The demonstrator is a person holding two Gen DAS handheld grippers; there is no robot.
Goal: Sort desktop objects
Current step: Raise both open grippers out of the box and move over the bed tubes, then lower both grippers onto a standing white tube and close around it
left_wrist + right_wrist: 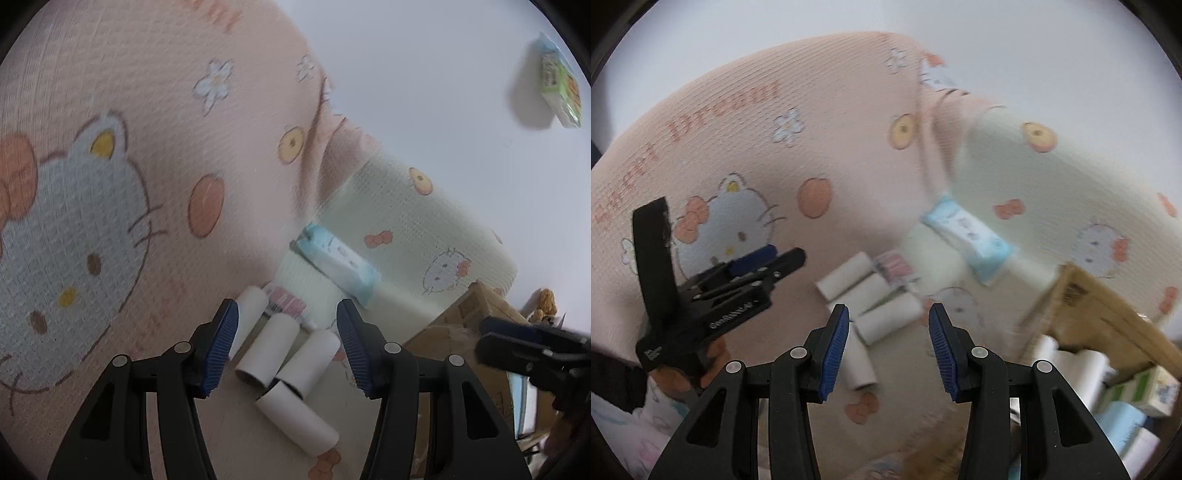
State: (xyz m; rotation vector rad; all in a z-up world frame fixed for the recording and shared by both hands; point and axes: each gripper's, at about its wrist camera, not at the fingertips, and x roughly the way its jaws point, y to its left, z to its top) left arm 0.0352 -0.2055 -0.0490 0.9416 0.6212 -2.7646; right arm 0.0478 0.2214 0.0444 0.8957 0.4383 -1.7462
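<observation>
Your left gripper point(288, 347) hangs with jaws spread wide and empty right over the cluster of white paper tubes point(284, 362); your right gripper point(888, 347) also has its jaws apart with nothing between them, narrower than the left. The tubes, four or so, lie on their sides on the pink cartoon-print cloth point(129, 129), touching each other, one at 6 o'clock of the bunch angled away. My read: take the outermost tube first, jaws across its round wall at mid-length, squeeze lightly; thin cardboard, hollow, likely crushes and rolls. Just beyond at 12 o'clock sits a small pink-striped packet point(286, 302), and at 1 o'clock a soft blue-and-white tissue pack point(338, 262) on the pale green cloth point(406, 221), crinkly wrap, probably slippery. Cardboard box point(1108, 317) at 3 o'clock already holds white rolls and packs, likely the drop spot. Cloth is woven, wrinkled; don't snag it. Views are blurred.
</observation>
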